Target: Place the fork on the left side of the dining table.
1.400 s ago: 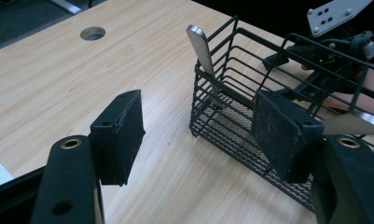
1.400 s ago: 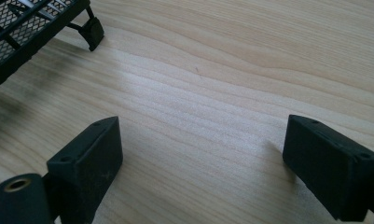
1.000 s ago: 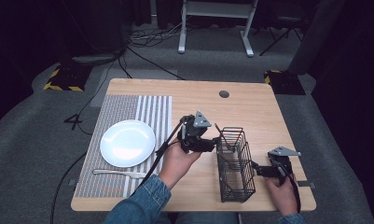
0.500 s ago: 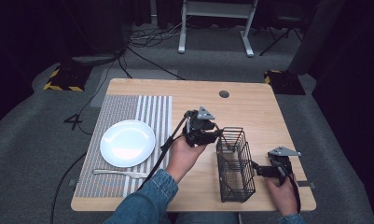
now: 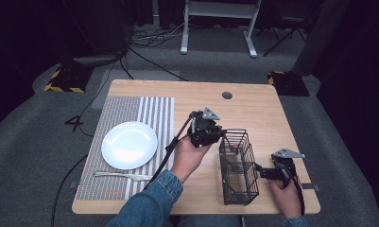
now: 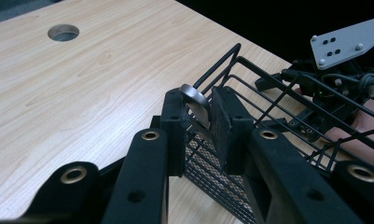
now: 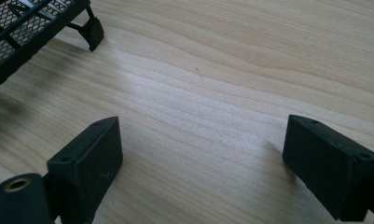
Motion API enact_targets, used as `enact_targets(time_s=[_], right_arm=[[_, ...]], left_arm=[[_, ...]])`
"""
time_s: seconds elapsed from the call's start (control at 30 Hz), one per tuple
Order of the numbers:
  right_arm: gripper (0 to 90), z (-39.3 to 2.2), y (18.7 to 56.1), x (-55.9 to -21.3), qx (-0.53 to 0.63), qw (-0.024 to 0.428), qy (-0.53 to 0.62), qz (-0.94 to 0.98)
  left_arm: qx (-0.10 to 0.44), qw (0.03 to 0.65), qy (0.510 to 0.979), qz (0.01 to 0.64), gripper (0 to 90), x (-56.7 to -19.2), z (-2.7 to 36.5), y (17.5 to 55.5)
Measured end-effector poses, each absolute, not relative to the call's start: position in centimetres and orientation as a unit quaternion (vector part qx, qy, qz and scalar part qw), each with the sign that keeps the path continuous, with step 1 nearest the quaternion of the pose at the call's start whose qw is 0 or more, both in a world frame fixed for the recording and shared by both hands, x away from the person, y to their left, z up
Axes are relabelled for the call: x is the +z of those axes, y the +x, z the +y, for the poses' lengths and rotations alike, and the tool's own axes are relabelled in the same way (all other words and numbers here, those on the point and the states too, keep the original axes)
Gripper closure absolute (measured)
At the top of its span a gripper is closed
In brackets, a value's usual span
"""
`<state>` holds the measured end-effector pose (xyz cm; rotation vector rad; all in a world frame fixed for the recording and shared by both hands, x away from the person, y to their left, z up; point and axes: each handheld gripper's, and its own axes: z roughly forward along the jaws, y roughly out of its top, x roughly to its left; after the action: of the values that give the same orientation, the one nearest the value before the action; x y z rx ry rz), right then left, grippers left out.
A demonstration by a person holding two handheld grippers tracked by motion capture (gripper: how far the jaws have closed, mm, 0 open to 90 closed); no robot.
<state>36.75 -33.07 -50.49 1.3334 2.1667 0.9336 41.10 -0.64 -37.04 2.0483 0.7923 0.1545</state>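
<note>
The left gripper (image 6: pixel 201 114) pinched a metal utensil's handle end (image 6: pixel 196 100) over the wire caddy (image 5: pixel 238 165), at its eleven-o'clock corner; rigid, light, slick steel, best gripped flat-on. The right gripper (image 7: pixel 201 163) lay splayed, empty, on the table (image 7: pixel 231 70).

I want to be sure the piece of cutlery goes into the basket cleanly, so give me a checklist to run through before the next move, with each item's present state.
1. Left hand-held gripper shut on the metal utensil: ok.
2. Utensil over the wire basket, at its far end: ok.
3. Which kind of utensil it is: cannot tell, just the handle tip shows.
4. Right hand-held gripper clear of the basket, open over bare table: ok.
5. Basket steadied by anything: not ok, it stands free.
6. Other utensil lies on the placemat beside the plate, not yet fetched: ok.
</note>
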Motion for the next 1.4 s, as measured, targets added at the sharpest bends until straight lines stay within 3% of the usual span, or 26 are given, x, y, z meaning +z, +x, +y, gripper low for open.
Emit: enact_targets(time_s=[0.23, 0.83, 1.4], right_arm=[[12.0, -33.1, 36.7, -50.5, 0.337, 0.214, 0.48, 0.781], [12.0, -33.1, 36.7, -50.5, 0.337, 0.214, 0.481, 0.781], [12.3, -33.1, 36.7, -50.5, 0.337, 0.214, 0.481, 0.781]], left_arm=[[0.045, 0.474, 0.824, 0.307, 85.8, -36.5, -0.6, 40.6], [0.084, 0.486, 0.827, 0.268, 86.2, -32.0, 0.1, 38.7], [0.069, 0.524, 0.803, 0.277, 86.3, -28.7, 3.4, 37.8]])
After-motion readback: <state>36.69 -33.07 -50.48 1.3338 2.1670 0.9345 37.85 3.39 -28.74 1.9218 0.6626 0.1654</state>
